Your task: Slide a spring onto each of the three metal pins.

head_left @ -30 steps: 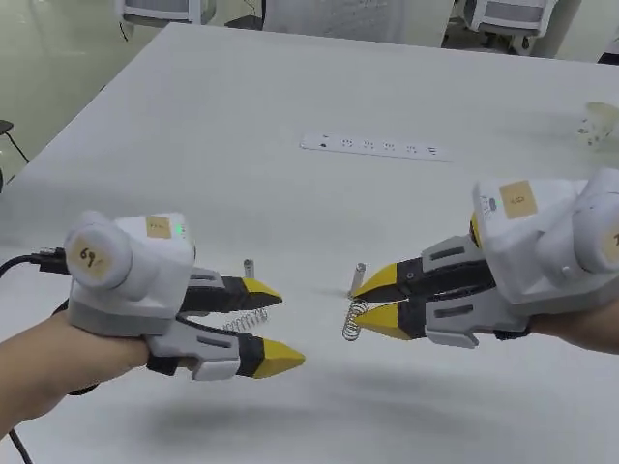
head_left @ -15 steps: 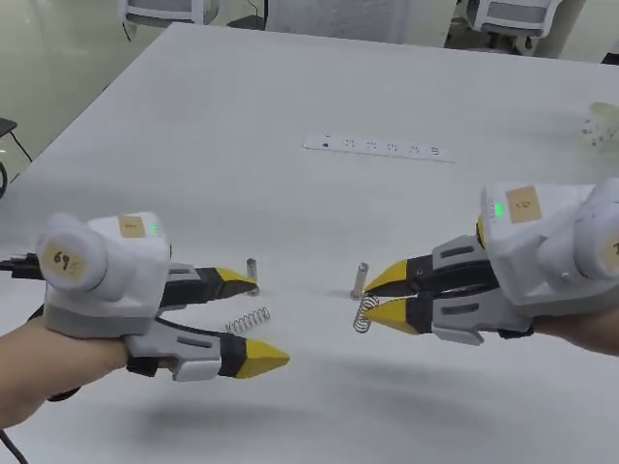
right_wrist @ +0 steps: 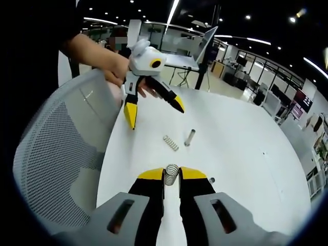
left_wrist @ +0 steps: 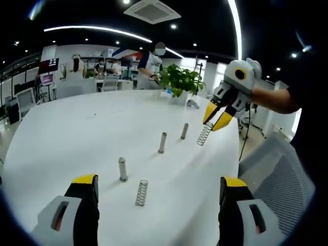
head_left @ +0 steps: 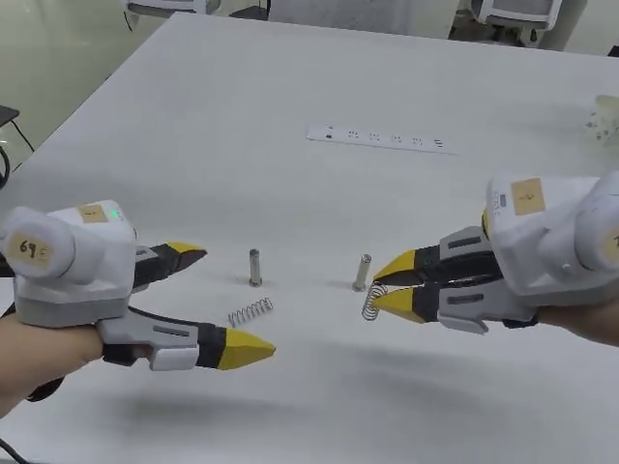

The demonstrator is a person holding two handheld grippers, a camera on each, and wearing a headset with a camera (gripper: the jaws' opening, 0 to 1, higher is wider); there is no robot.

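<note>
The right gripper [head_left: 388, 283] is clenched on a spring [head_left: 371, 302], its yellow-tipped jaws nearly closed on the upper coils. The rest of the spring hangs below the tips, down towards the white table [head_left: 290, 97]. In the right gripper view the spring's open end sits pinched between the two jaws.

The left gripper [head_left: 232, 300] is released, jaws spread wide and holding nothing, and it hovers low over the table. Between and just beyond its tips a second spring [head_left: 250, 311] lies loose on its side on the table.

Just past that loose spring a metal pin [head_left: 255, 267] stands upright and bare. A second pin [head_left: 363, 272] stands upright just beside the held spring, close to the right gripper's tips. The left gripper view shows a third pin [left_wrist: 184, 131] further along the same line, also upright.

Well beyond the pins a white power strip [head_left: 377, 138] lies flat on the table.
</note>
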